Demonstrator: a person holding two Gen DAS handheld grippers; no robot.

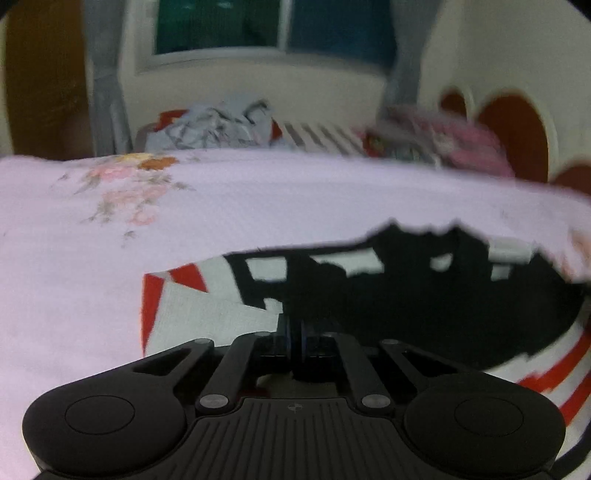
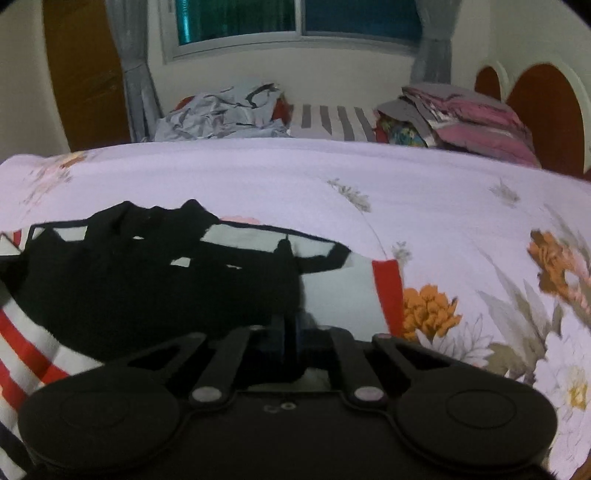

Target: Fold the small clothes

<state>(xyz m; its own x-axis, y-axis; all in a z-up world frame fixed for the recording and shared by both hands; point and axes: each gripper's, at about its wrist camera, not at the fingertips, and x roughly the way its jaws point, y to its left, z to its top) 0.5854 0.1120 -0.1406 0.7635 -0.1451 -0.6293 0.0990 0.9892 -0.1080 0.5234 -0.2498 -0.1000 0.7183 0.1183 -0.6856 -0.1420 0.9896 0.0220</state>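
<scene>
A small black garment [image 1: 424, 306] lies on a white, red and black patterned cloth [image 1: 207, 306] on the bed. It also shows in the right wrist view [image 2: 147, 280], on the same patterned cloth [image 2: 343, 295]. My left gripper [image 1: 297, 325] has its fingers pressed together at the garment's near edge, black fabric pinched between them. My right gripper [image 2: 290, 326] is likewise shut at the garment's near right edge. The fingertips are partly hidden by the black fabric.
The bed is covered by a lilac floral sheet [image 2: 461, 206]. A crumpled grey heap of clothes [image 2: 221, 114] and a stack of pink and grey folded fabric [image 2: 461, 118] lie at the far side, by a wall with a window [image 2: 295, 22].
</scene>
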